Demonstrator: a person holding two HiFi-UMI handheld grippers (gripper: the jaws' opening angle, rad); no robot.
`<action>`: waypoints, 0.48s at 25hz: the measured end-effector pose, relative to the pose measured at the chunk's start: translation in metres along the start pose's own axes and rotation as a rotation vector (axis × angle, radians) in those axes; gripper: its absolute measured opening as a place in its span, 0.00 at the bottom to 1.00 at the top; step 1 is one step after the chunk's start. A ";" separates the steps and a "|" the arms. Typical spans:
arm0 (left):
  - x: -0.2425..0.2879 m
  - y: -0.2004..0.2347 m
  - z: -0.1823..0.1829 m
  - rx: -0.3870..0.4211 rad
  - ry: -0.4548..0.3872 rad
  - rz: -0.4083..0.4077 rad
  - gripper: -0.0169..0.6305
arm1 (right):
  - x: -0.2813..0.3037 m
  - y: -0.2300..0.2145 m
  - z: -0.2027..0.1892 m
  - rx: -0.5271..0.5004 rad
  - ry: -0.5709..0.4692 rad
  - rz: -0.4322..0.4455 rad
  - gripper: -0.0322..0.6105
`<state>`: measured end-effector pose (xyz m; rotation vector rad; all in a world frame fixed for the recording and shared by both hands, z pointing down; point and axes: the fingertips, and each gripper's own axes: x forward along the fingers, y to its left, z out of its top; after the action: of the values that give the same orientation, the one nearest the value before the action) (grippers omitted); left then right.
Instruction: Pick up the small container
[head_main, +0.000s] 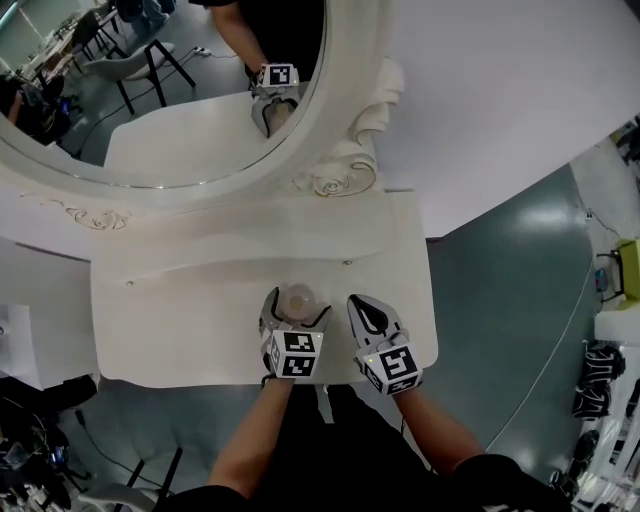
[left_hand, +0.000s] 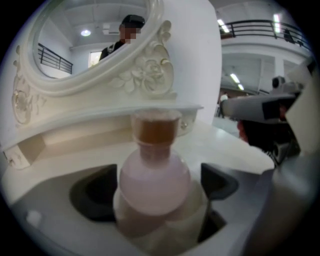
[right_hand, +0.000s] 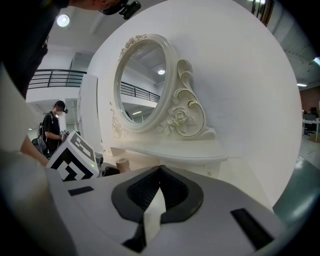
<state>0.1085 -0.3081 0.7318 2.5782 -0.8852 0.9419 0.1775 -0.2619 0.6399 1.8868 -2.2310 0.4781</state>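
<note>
The small container (left_hand: 154, 175) is a round, pale pink bottle with a brown neck, standing upright on the white dressing table (head_main: 170, 330). My left gripper (left_hand: 155, 187) is open around it, one dark pad on each side of the bottle's belly with a little gap. In the head view the container (head_main: 297, 298) sits between the left gripper's (head_main: 296, 312) jaws near the table's front edge. Just to its right, my right gripper (head_main: 362, 305) hovers shut with nothing in it. In the right gripper view its jaws (right_hand: 160, 170) meet at the tips, and the container's neck (right_hand: 122, 164) shows at the left.
An ornate oval mirror (head_main: 170, 90) stands at the back of the table above a raised shelf (head_main: 250, 240). The table's right edge (head_main: 432, 300) drops to a grey-green floor. Dark clutter (head_main: 40, 440) lies on the floor at the lower left.
</note>
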 end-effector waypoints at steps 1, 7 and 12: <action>0.003 0.000 0.000 0.000 0.005 0.001 0.81 | 0.001 -0.001 0.000 0.002 -0.001 0.001 0.06; 0.013 0.002 -0.003 0.009 0.047 0.012 0.80 | 0.002 -0.008 -0.006 0.023 0.010 -0.010 0.06; 0.013 0.004 -0.002 -0.003 0.054 0.016 0.77 | 0.005 -0.011 -0.009 0.034 0.013 -0.014 0.06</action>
<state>0.1128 -0.3167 0.7423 2.5338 -0.8928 1.0089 0.1864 -0.2646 0.6507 1.9093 -2.2134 0.5282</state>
